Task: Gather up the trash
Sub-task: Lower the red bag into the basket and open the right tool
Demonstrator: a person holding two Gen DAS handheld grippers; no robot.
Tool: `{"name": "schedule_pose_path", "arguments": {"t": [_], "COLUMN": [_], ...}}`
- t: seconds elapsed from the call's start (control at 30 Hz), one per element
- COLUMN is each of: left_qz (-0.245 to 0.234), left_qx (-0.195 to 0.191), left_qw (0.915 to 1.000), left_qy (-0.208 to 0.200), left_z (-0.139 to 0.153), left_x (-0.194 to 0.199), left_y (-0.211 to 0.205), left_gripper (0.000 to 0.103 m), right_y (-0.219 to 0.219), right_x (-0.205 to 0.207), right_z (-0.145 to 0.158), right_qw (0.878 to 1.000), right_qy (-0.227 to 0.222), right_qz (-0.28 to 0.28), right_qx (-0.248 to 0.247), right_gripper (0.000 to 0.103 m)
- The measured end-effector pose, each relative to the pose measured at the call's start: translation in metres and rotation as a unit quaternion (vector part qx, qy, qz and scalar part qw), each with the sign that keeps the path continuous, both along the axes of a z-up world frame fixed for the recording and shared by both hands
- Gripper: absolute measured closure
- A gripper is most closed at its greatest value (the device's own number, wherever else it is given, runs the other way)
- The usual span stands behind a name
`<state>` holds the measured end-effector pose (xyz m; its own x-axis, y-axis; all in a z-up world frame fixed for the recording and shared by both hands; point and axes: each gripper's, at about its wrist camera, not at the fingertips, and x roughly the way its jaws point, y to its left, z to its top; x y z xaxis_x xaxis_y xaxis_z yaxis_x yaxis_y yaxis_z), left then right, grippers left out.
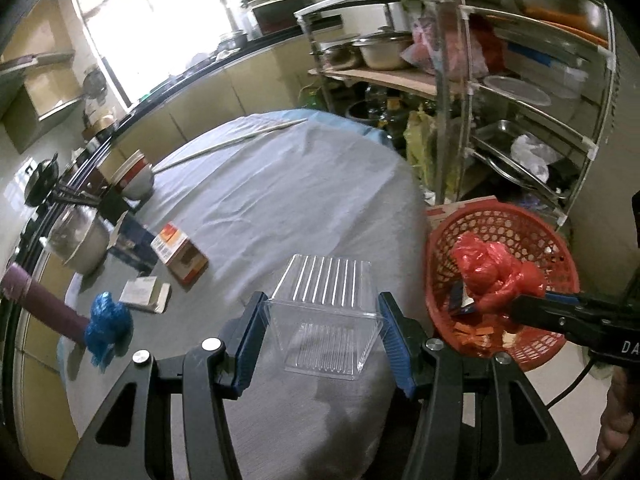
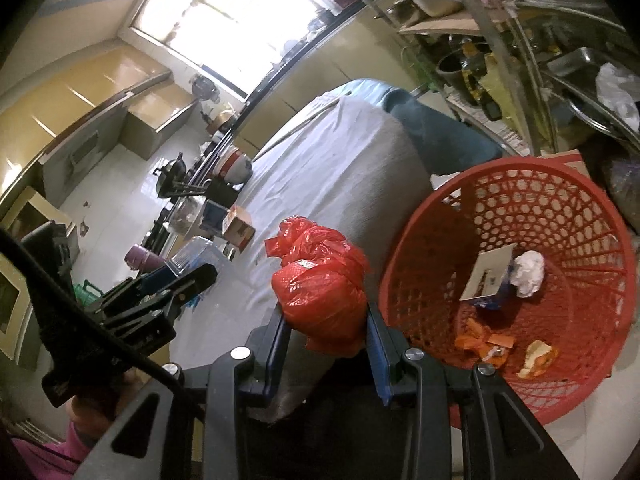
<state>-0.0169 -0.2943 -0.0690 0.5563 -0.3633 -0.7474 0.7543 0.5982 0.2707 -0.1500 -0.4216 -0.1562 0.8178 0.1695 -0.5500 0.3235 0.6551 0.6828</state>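
Note:
My left gripper (image 1: pixel 320 316) is shut on a clear plastic container (image 1: pixel 326 320) and holds it above the grey-clothed table (image 1: pixel 280 192). My right gripper (image 2: pixel 326 320) is shut on a crumpled red plastic bag (image 2: pixel 320 280). In the left wrist view the red bag (image 1: pixel 494 276) hangs over the red mesh basket (image 1: pixel 520 224). The basket (image 2: pixel 560 208) stands on the floor by the table's edge and holds a small carton (image 2: pixel 490 278), a white paper wad (image 2: pixel 528 272) and orange scraps (image 2: pixel 486 342).
On the table's left side lie a crumpled blue bag (image 1: pixel 106 322), a small white box (image 1: pixel 144 294), an orange-and-white box (image 1: pixel 182 252), a steel pot (image 1: pixel 78 240), stacked bowls (image 1: pixel 134 178) and chopsticks (image 1: pixel 232 144). A metal shelf rack (image 1: pixel 520 100) stands behind the basket.

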Motion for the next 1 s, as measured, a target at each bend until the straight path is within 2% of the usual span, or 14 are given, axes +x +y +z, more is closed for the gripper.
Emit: {"name": "schedule_pose_path", "arguments": {"t": [0.37, 0.77, 1.0], "left_qz": [-0.055, -0.11, -0.136], "left_qx": [0.009, 0.013, 0.022], "left_qw": [0.9984, 0.9926, 0.9895], "left_qy": [0.012, 0.048, 0.043], "left_z": [-0.006, -0.016, -0.023], "left_x": [-0.024, -0.045, -0.06], "left_y": [-0.036, -0.085, -0.104], "left_gripper": [0.046, 0.046, 0.045], "right_y": [-0.033, -0.067, -0.077], "right_x": [-0.035, -0.084, -0.098], "right_z": [-0.009, -0.024, -0.029], "right_qw": [0.998, 0.991, 0.988], "right_qy": [0.016, 0.04, 0.043], "right_qz": [-0.056, -0.124, -0.146], "right_qx": [0.005, 0.014, 0.024], "right_gripper": [0.064, 0.064, 0.064]}}
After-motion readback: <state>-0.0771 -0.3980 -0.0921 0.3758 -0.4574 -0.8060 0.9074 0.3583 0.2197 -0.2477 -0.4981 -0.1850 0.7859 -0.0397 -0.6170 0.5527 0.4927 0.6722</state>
